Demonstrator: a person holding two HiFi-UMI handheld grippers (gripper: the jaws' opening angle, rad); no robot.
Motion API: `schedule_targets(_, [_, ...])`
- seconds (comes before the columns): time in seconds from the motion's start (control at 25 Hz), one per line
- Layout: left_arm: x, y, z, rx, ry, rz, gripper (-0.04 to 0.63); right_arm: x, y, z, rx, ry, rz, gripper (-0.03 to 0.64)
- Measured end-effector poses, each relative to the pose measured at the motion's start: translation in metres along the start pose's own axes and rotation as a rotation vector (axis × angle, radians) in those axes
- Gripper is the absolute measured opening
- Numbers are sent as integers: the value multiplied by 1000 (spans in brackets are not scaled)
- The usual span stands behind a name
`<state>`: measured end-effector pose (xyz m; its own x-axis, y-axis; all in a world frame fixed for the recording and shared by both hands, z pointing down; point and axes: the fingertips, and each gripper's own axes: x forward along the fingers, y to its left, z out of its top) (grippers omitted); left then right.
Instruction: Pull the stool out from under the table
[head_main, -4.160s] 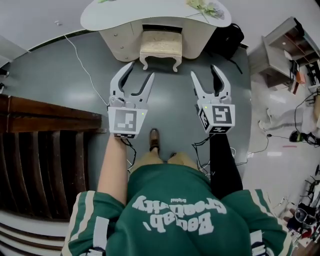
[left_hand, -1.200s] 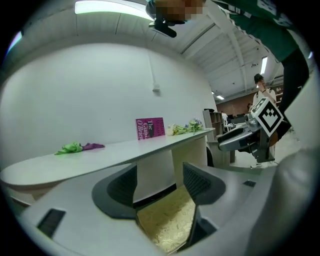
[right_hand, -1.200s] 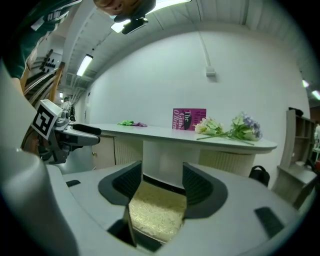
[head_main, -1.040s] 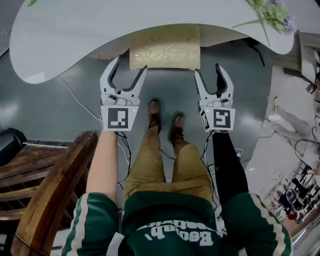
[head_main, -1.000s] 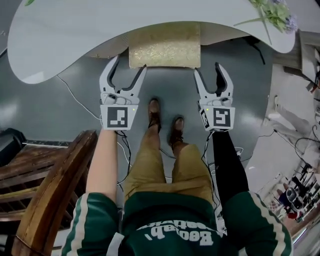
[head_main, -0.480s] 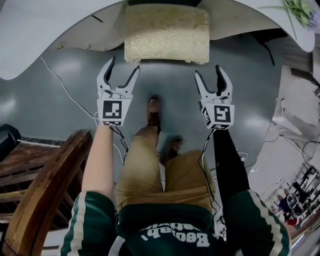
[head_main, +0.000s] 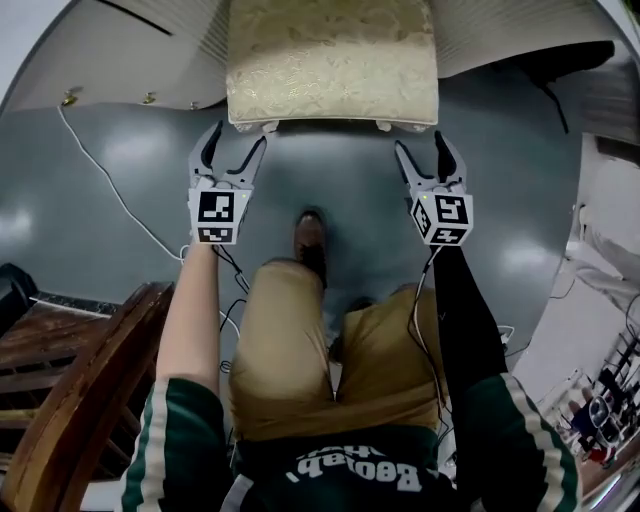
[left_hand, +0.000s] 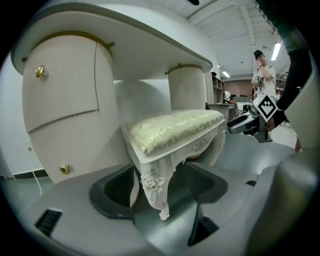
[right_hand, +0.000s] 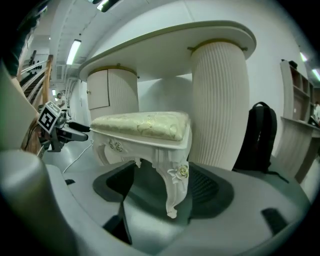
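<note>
The white carved stool (head_main: 330, 60) with a cream-gold cushion stands at the top of the head view, between the table's fluted pedestals (left_hand: 65, 110). My left gripper (head_main: 236, 140) is at its front left corner. In the left gripper view that front leg (left_hand: 155, 192) stands between the wide jaws of the left gripper (left_hand: 160, 200), and the pads do not press on it. My right gripper (head_main: 420, 145) is at the front right corner. Its jaws are opening around the other front leg (right_hand: 175, 185), with the right gripper (right_hand: 165, 200) not gripping it.
The white table top (right_hand: 170, 42) overhangs the stool. A black backpack (right_hand: 255, 137) leans by the right pedestal. A white cable (head_main: 110, 190) runs over the grey floor on the left. A wooden bench (head_main: 60, 400) is at lower left. The person's shoe (head_main: 310, 240) is just behind the grippers.
Both grippers have gone forward and down to the stool's front legs. The head has come closer, so the stool looks larger, and the feet have shifted.
</note>
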<state>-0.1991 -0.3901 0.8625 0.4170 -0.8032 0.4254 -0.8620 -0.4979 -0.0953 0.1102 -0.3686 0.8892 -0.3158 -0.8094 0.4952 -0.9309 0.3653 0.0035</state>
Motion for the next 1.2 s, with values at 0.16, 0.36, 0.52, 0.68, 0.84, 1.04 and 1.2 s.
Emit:
schedule_targets(0.16, [29,0,-13,-10,5,-41,328,29,-19,-10,7,-7,-21,354])
schedule_targets(0.36, [56,11,0,-45,-8,-93,336,52,-24,-3,12,-8,28,291])
schedule_targets(0.52, [58,13,0,-29,26,-103,324,52,-25,-4,0,30,20,287])
schedule_targets(0.68, [36,7,-6,-29,79,-105,310,34,-11,-11,0,86,24,285])
schedule_targets(0.84, [11,-7,-15,-33,135,-111,275,8,1,-29,16,163,26,285])
schedule_targets(1.04, [-31,-39,-41,-63,209,-138,273,-37,20,-63,25,242,38,286])
schedule_targets(1.2, [-59,-58,-53,-81,244,-147,273,-67,33,-80,28,296,44,287])
